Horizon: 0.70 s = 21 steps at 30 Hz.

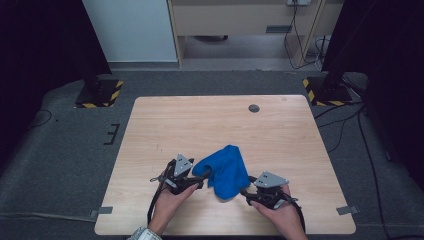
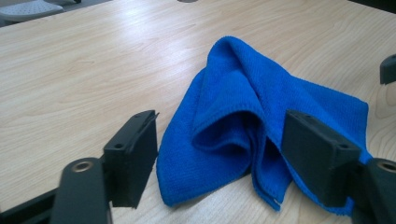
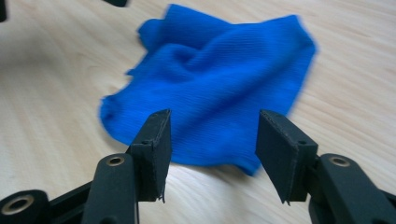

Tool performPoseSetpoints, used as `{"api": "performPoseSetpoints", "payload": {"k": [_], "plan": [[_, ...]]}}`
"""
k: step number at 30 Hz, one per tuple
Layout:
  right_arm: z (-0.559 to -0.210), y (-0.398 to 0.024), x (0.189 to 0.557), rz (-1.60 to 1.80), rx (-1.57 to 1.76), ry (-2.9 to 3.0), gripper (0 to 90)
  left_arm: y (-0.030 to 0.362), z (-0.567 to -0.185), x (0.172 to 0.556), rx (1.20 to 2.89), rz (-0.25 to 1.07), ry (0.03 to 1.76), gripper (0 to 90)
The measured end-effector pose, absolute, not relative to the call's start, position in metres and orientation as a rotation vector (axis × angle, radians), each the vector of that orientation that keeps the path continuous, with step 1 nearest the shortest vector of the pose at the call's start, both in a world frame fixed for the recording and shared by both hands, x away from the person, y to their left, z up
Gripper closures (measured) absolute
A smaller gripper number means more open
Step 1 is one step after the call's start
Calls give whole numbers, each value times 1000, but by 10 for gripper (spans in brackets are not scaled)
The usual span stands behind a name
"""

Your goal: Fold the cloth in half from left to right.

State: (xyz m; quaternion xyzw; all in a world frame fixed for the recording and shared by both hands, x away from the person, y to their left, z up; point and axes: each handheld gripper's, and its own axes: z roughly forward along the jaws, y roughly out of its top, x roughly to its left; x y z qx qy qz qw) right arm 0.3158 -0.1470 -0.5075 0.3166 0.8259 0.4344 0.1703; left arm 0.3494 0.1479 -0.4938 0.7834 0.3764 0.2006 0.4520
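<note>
Blue cloth (image 1: pixel 225 171) crumpled near front edge of surface (image 1: pixel 200 120), between left gripper (image 1: pixel 200 178) and right gripper (image 1: pixel 246 192). Both jaws partly open, gripping nothing. Inner fold (image 2: pixel 229 133) seen from left gripper view.

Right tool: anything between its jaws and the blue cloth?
Nothing: in the right gripper view, the right tool stands open just short of the blue cloth; only bare wooden table between.

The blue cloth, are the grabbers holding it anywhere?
No. The blue cloth lies crumpled on the table; both the left gripper and right gripper are open around its edges.
</note>
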Motion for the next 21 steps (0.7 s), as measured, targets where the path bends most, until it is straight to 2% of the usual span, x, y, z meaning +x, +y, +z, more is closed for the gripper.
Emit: {"api": "performPoseSetpoints", "payload": {"k": [4,8,11,14,15,16,18,20,21], "plan": [[-513,-126,311,1238,846,2389,404,143,-496,347,1967,470,892,444],[-516,-109,306,1239,795,2419,341,133,-499,347,1999,463,852,523],[-518,-101,303,1240,768,2431,301,127,-500,348,2008,453,845,566],[-521,-94,302,1221,742,2443,307,119,-502,351,2039,457,839,595],[-522,-92,301,1207,731,2449,332,116,-504,353,2049,455,838,610],[-524,-90,301,1192,717,2463,394,113,-505,354,2060,454,841,624],[-527,-88,300,1161,698,2474,567,110,-508,357,2078,447,855,654],[-525,-90,301,1159,689,2463,765,108,-509,358,2084,451,862,727],[-524,-93,301,1178,693,2454,826,107,-509,358,2085,449,863,765]]}}
